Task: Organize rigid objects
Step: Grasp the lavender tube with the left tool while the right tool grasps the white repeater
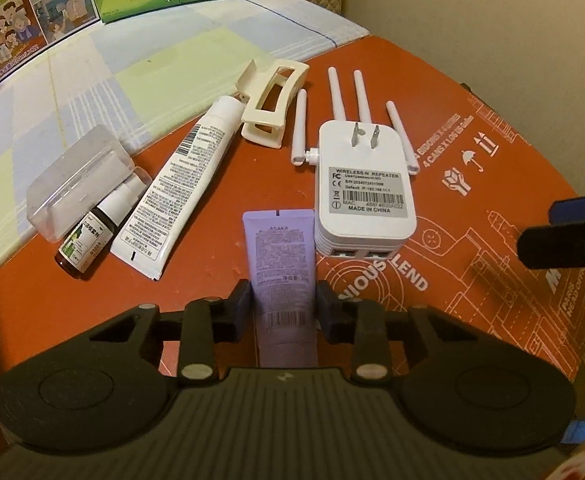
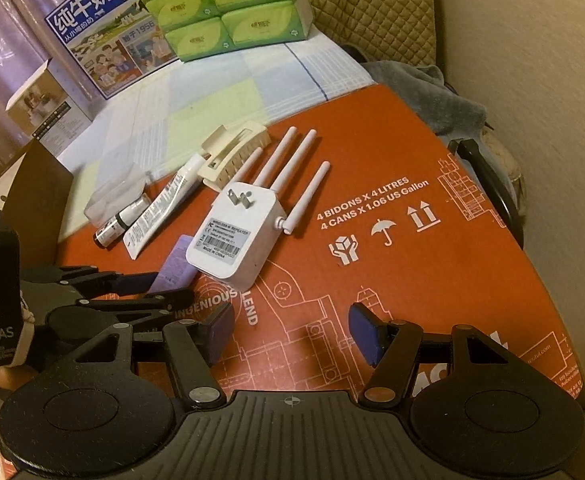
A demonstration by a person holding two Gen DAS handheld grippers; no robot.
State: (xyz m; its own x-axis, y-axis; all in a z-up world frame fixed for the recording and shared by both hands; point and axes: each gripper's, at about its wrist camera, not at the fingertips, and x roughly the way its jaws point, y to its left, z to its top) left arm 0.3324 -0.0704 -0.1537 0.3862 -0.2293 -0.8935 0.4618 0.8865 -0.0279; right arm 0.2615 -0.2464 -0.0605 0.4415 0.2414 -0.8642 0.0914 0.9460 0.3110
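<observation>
A purple tube lies on the orange cardboard box, label side up. My left gripper is shut on its lower half, one pad against each side. In the right wrist view the same left gripper holds the purple tube from the left. Just right of the tube lies a white wireless repeater with its antennas pointing away. Further left are a white tube, a cream hair claw, a small brown spray bottle and a clear plastic case. My right gripper hangs open over bare cardboard, holding nothing.
Green tissue packs and a milk carton box stand at the back on a checked cloth. A small white box and a brown cardboard flap are at the left. A grey cloth lies past the box's right edge.
</observation>
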